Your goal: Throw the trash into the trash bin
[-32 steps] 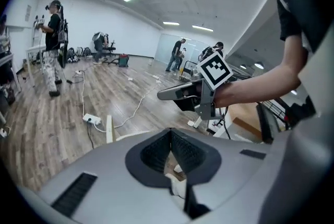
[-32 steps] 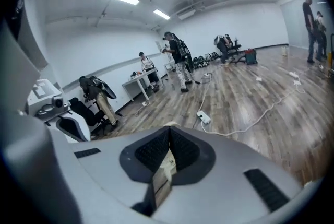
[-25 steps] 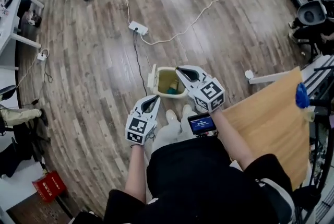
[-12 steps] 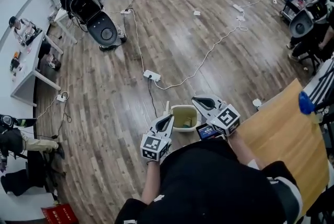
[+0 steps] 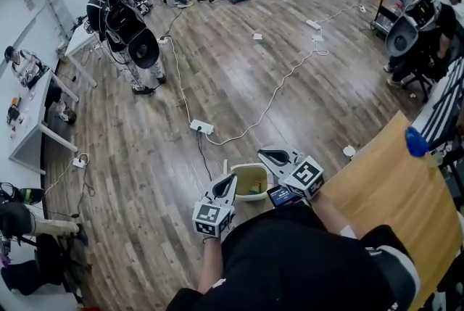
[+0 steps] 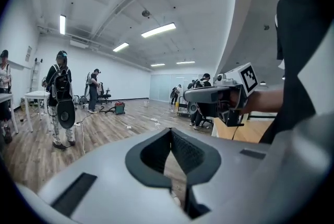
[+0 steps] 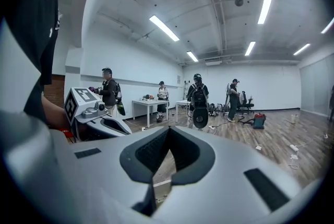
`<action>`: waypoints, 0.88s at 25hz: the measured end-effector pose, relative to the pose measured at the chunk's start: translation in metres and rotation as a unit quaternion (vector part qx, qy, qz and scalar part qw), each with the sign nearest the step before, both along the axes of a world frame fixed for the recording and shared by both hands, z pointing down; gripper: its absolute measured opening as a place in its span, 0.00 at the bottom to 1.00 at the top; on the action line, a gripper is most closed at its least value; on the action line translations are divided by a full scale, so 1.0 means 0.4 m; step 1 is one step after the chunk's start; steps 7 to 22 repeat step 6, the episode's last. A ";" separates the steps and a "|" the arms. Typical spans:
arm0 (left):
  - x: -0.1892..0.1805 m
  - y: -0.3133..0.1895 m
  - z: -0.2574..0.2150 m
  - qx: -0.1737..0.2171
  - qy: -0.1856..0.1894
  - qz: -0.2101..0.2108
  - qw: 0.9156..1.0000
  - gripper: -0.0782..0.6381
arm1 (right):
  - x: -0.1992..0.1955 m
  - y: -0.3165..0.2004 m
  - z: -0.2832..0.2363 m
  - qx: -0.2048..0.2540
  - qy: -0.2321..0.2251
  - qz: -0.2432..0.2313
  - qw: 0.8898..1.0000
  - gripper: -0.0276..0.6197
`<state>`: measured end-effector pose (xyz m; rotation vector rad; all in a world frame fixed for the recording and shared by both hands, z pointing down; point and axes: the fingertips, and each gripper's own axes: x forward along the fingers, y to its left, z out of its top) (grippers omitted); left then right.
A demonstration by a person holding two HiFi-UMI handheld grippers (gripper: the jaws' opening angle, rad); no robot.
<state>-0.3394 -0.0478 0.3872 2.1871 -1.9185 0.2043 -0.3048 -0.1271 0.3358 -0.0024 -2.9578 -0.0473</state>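
A small cream trash bin (image 5: pixel 249 173) stands on the wood floor right in front of the person, with some trash lying in it. My left gripper (image 5: pixel 230 178) hangs at the bin's left rim and my right gripper (image 5: pixel 265 154) above its right rim. Both point out across the room. In the left gripper view the jaws (image 6: pixel 171 135) are shut with nothing between them, and the right gripper (image 6: pixel 209 95) shows beyond. In the right gripper view the jaws (image 7: pixel 168 133) are likewise shut and empty, with the left gripper (image 7: pixel 96 121) at the left.
A wooden table (image 5: pixel 391 193) lies at the right, with a blue thing (image 5: pixel 416 143) at its far edge. A power strip (image 5: pixel 201 127) and white cable lie on the floor beyond the bin. White desks (image 5: pixel 29 121) line the left wall. Several people stand around the room.
Both grippers have risen from over the bin and now point more level. The head view has tipped up, so more of the room shows and the bin sits closer to the body.
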 end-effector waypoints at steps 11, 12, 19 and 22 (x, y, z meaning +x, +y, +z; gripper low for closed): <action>-0.015 -0.029 0.014 -0.005 0.001 -0.001 1.000 0.12 | -0.022 -0.030 0.005 -0.011 -0.001 -0.010 1.000 0.04; -0.015 -0.029 0.014 -0.005 0.001 -0.001 1.000 0.12 | -0.022 -0.030 0.005 -0.011 -0.001 -0.010 1.000 0.04; -0.015 -0.029 0.014 -0.005 0.001 -0.001 1.000 0.12 | -0.022 -0.030 0.005 -0.011 -0.001 -0.010 1.000 0.04; -0.015 -0.029 0.014 -0.005 0.001 -0.001 1.000 0.12 | -0.022 -0.030 0.005 -0.011 -0.001 -0.010 1.000 0.04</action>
